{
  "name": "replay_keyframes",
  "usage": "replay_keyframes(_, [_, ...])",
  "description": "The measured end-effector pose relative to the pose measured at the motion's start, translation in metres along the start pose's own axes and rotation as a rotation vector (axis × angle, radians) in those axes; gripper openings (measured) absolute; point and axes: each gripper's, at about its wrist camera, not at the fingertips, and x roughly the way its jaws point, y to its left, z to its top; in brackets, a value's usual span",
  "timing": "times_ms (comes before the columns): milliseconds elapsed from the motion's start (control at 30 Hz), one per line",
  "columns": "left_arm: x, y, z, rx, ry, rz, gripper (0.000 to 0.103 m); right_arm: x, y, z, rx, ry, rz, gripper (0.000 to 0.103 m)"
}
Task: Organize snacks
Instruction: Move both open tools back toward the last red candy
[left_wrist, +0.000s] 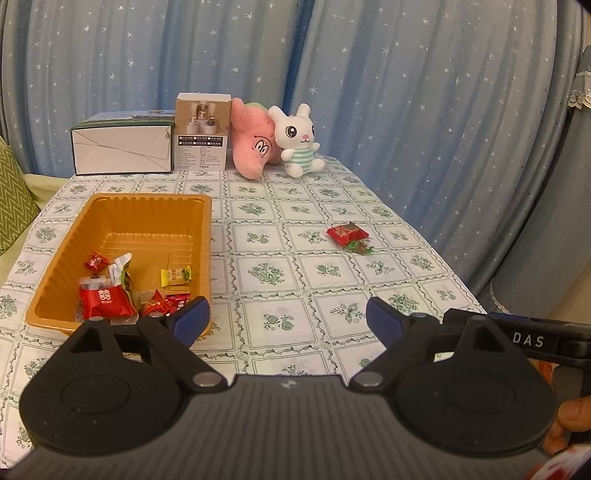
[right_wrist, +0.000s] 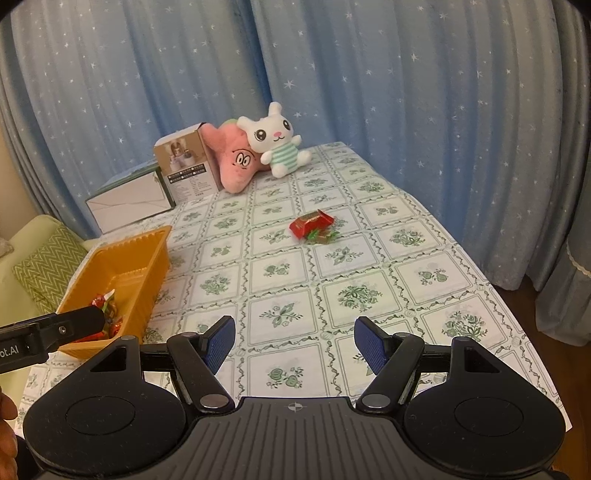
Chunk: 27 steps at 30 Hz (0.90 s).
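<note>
**Two snacks lie outside the tray**

A red snack packet (right_wrist: 311, 223) lies on the tablecloth (right_wrist: 369, 295), and a small green-wrapped candy (right_wrist: 322, 236) lies touching its near edge. Both are well apart from the orange tray (left_wrist: 122, 206), which stands at the left side of the table. Inside the tray there are several snacks: red packets (left_wrist: 107, 301), a yellow candy (left_wrist: 176, 276) and a white-green sachet (left_wrist: 120, 271).

The left gripper (left_wrist: 288, 317) is near the tray's front corner, its blue fingers (left_wrist: 190, 319) spread wide with nothing between them. The right gripper (right_wrist: 294, 341) is also open and empty, facing the two loose snacks.

At the far edge stand a white box (left_wrist: 122, 147), a brown carton (left_wrist: 202, 133), a pink plush (left_wrist: 253, 147) and a white bunny toy (left_wrist: 299, 142), before a blue starred curtain (left_wrist: 406, 92).
</note>
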Motion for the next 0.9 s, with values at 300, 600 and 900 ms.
replay_keyframes(300, [0.008,-0.008,0.003,0.015,0.004,-0.015,0.091,0.004,-0.007,-0.001,0.010,0.007,-0.006,0.071])
replay_keyframes(600, [0.020,-0.013,0.010,0.032,0.008,-0.024,0.091,0.012,-0.014,0.003,0.007,0.014,-0.012,0.071])
replay_keyframes(900, [0.047,-0.021,0.019,0.059,0.030,-0.037,0.091,0.029,-0.026,0.016,-0.017,0.017,-0.021,0.071])
